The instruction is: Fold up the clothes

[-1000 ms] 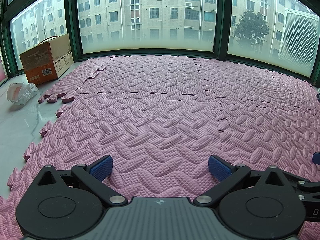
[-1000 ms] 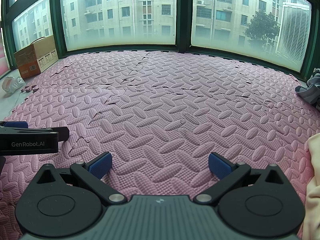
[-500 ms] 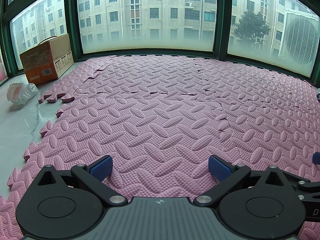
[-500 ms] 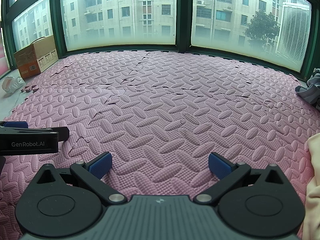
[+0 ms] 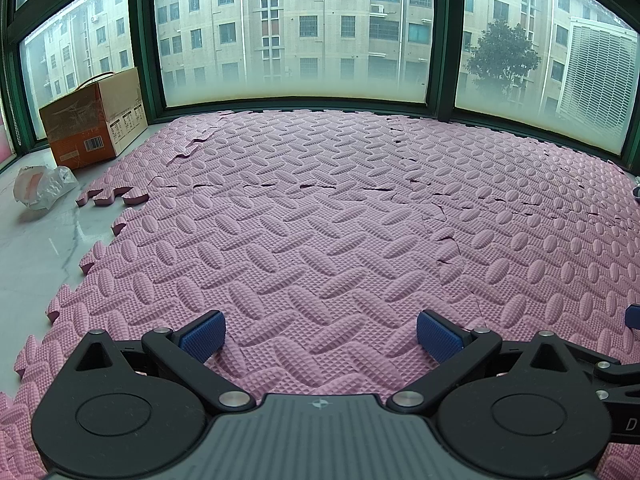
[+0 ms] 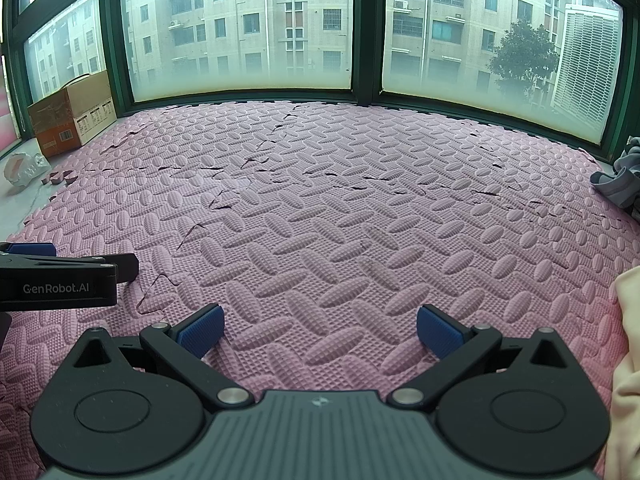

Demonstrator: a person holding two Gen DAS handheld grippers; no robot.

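Note:
My left gripper (image 5: 320, 336) hangs open just above the pink foam mat (image 5: 320, 220), with nothing between its blue pads. My right gripper (image 6: 320, 334) is open too, low over the same mat (image 6: 340, 208). A cream garment (image 6: 628, 352) shows at the right edge of the right wrist view, close to the right gripper. A grey striped garment (image 6: 616, 188) lies crumpled at the far right by the window. The left gripper's side (image 6: 60, 280) shows at the left edge of the right wrist view.
A cardboard box (image 5: 92, 124) stands at the back left by the window, with a crumpled plastic bag (image 5: 40, 184) on the marble floor (image 5: 36, 264) beside it. Loose mat pieces (image 5: 112, 196) lie at the mat's left edge. Green-framed windows (image 5: 296, 32) close off the far side.

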